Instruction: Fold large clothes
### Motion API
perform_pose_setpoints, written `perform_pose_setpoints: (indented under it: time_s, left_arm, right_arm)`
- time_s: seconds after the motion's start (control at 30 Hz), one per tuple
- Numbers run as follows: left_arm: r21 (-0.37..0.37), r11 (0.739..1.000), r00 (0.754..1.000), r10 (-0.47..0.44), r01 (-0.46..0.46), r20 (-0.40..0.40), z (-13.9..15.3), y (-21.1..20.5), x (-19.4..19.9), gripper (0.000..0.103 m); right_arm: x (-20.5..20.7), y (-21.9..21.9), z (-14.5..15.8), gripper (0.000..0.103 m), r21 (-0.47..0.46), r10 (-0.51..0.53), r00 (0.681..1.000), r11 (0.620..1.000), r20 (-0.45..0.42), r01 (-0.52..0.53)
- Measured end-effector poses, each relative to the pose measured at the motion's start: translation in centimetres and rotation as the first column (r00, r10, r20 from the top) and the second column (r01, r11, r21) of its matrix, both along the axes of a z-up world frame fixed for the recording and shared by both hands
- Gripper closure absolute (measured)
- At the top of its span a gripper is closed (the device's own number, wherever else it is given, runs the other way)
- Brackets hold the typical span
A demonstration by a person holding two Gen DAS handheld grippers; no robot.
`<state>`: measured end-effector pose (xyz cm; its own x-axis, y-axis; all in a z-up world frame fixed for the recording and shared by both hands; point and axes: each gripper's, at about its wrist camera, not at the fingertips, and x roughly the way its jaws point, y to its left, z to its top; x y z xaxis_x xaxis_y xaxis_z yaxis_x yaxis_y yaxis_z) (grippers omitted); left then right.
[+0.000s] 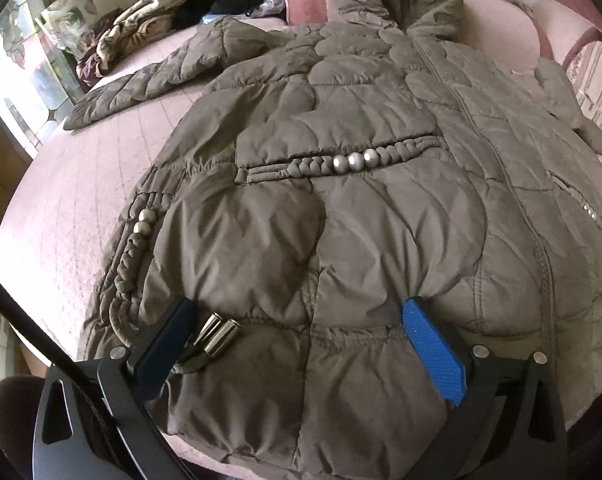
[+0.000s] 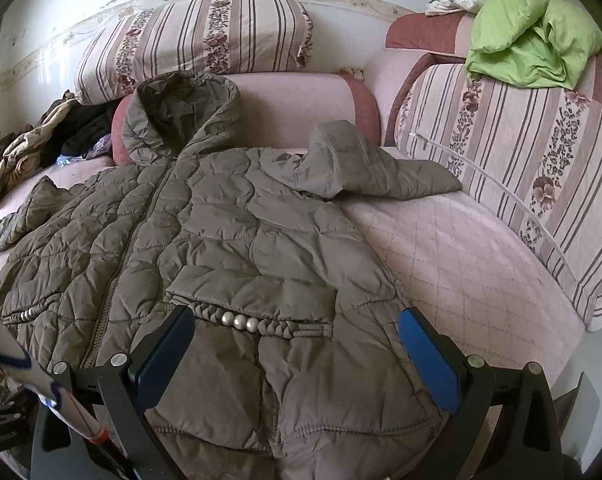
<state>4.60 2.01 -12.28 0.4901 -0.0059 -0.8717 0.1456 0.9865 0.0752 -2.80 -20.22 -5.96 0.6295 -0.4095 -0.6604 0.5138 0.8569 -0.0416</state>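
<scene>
Both hand-held grippers, left [image 1: 297,312] and right [image 2: 297,322], stand wide over the jacket [image 2: 221,240]; green blanket [image 2: 529,44] far beyond the right one.

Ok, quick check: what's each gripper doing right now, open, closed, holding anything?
Left gripper: open, jaws spread over the hem of the quilted olive jacket, gripping nothing.
Right gripper: open, jaws spread above the jacket's pearl-trimmed pocket, holding nothing.
</scene>
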Motion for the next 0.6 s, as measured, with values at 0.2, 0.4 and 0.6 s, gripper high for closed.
perform_pose_setpoints:
  time_s: [0.2,0.4,0.6]
  left_arm:
    - [-0.094,0.993,0.995,0.082,-0.076,0.063,3.6,2.4,-1.1,0.0]
    - [-0.06,0.992,0.979,0.122,-0.113,0.162,6.4,4.7,-1.9,0.0]
    - [-0.043,0.987,0.971,0.159,-0.154,0.178,6.8,7.3,-1.4,0.0]
  right_arm:
    - [-0.4,-0.2,0.4,0.0,-0.009,-0.009,1.0,1.0,0.021,0.01]
    - [-0.9,-0.5,0.8,0.0,0.008,-0.011,0.999,1.0,0.033,0.01]
    - [-1.5,-2.0,1.3,0.0,0.022,-0.049,0.998,0.999,0.039,0.048]
